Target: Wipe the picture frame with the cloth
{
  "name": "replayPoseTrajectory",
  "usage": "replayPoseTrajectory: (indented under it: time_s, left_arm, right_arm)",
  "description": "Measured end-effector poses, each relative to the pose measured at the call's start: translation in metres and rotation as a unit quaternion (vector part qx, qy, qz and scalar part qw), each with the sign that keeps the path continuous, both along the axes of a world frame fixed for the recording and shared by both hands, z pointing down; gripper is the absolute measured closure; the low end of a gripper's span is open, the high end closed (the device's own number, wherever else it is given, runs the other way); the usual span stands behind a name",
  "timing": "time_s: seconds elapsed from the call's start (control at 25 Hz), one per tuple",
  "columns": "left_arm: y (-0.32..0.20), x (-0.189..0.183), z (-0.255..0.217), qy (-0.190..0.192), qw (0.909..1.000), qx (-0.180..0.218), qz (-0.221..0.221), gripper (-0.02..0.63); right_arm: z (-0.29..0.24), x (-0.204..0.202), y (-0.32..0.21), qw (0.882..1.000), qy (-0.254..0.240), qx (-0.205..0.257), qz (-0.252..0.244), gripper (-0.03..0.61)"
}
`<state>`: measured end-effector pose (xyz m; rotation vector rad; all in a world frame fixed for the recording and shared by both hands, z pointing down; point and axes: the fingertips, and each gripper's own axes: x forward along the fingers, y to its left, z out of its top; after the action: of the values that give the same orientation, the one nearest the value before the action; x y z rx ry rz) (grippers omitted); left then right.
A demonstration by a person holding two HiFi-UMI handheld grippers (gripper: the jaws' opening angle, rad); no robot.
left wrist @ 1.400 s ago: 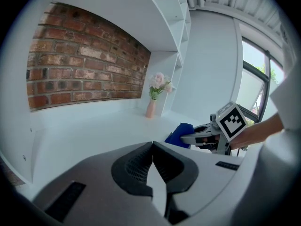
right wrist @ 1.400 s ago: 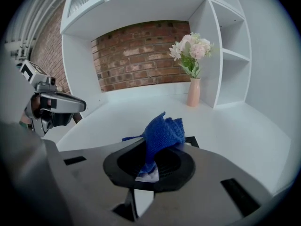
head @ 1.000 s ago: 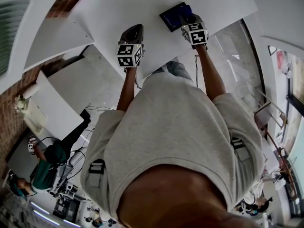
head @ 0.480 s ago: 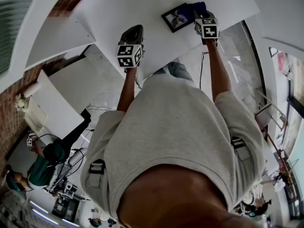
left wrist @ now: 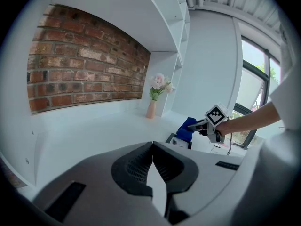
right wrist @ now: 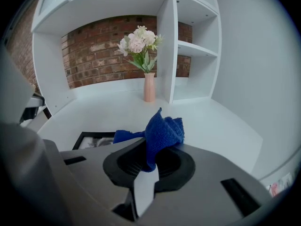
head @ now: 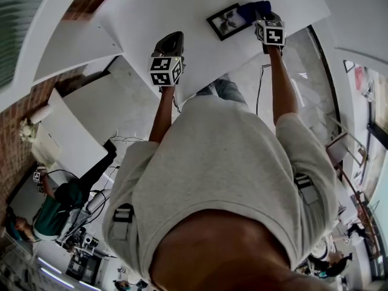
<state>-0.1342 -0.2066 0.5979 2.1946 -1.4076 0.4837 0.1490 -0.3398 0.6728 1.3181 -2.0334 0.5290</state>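
A black picture frame lies flat on the white table, its picture showing. My right gripper sits at the frame's right end, shut on a bunched blue cloth. In the right gripper view the cloth sticks up out of the closed jaws, with the frame to the left below. My left gripper hovers over bare table left of the frame, shut on nothing. The left gripper view shows its jaws together, and beyond them the frame, the cloth and the right gripper.
A pink vase of flowers stands at the back of the table before white shelves and a brick wall. The table's near edge runs just beyond my torso. Other people sit at the lower left.
My right gripper has carried the cloth to the right across the frame, uncovering the picture. The left gripper has stayed still.
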Motion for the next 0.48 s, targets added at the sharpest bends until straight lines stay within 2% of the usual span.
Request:
replayPoseTrajectory:
  time_s: [0.48]
  left_arm:
    - [0.007, 0.017, -0.013, 0.006, 0.9997, 0.014, 0.018, 0.597]
  right_arm:
    - [-0.07, -0.016, 0.023, 0.998, 0.007, 0.066, -0.023, 0.523]
